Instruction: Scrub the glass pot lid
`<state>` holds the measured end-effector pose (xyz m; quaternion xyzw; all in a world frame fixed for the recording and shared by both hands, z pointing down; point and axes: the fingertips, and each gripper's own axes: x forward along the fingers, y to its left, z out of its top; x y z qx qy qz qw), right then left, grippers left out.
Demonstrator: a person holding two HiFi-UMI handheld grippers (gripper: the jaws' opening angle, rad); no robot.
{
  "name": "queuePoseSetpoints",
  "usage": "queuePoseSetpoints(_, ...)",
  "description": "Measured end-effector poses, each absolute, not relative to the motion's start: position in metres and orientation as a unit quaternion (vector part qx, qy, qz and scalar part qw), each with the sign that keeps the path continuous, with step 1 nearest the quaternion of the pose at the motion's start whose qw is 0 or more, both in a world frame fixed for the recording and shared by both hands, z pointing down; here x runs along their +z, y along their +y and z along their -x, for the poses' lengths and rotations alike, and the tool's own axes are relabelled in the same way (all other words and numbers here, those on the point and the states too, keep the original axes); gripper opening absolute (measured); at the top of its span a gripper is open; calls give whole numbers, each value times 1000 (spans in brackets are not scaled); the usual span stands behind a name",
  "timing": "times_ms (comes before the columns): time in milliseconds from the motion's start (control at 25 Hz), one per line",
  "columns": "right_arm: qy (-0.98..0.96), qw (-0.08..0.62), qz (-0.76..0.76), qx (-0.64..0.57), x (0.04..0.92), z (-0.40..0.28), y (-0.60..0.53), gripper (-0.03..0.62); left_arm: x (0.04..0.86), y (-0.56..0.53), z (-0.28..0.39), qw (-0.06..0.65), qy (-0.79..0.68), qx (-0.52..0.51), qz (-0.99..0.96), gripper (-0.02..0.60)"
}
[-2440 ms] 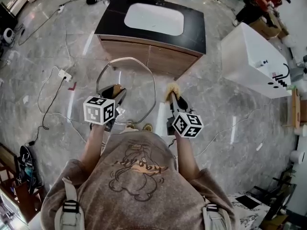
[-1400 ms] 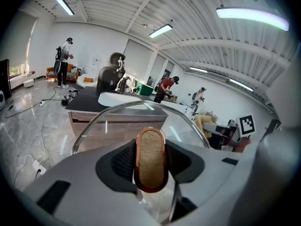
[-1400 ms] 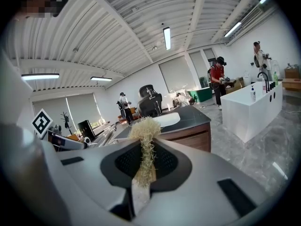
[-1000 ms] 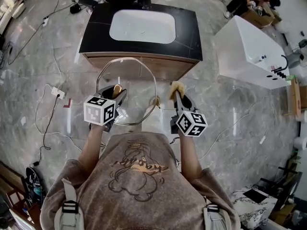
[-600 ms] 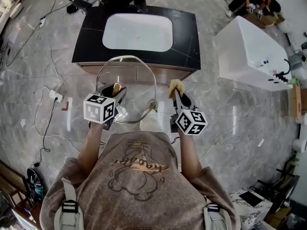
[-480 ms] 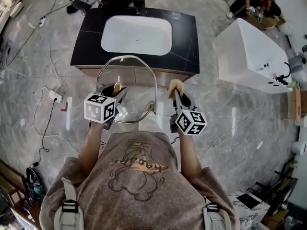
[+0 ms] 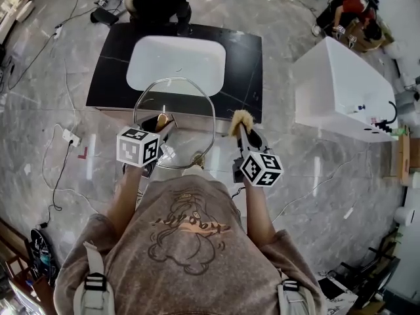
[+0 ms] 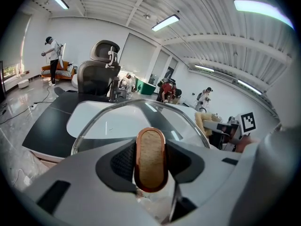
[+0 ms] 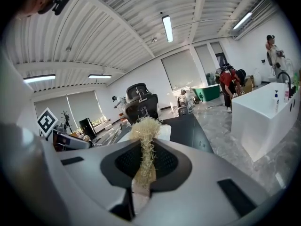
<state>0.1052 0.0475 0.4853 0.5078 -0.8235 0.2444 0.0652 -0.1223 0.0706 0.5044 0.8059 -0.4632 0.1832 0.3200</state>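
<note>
The glass lid [image 7: 180,107] is up in the air in front of you, near the sink [image 7: 176,61]. Your left claw [image 7: 159,127] is pinching the lid's brown handle [image 8: 150,160] tight. Your right claw [image 7: 241,131] is squeezed shut on a yellow scrubber [image 9: 146,135], which is near the lid but not touching it. You hold the lid by the handle only. If you push too hard with the scrubber, the lid may twist or slip out. Then it could fall on the hard floor [image 7: 315,169] and break.
</note>
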Motion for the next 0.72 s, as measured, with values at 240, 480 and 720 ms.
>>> queuePoseSetpoints(240,-831,75,-492,248,491,-118,16,52,502,40,107,320,-471,180,-802,178)
queuePoseSetpoints(480,-832,77,-488,253,494,-130,-7,52,501,17,98,318,-472,187,-801,178)
queuePoseSetpoints(720,-828,78,-494,254,495,-122,-23,52,504,-3,104,316,-461,194,-806,178)
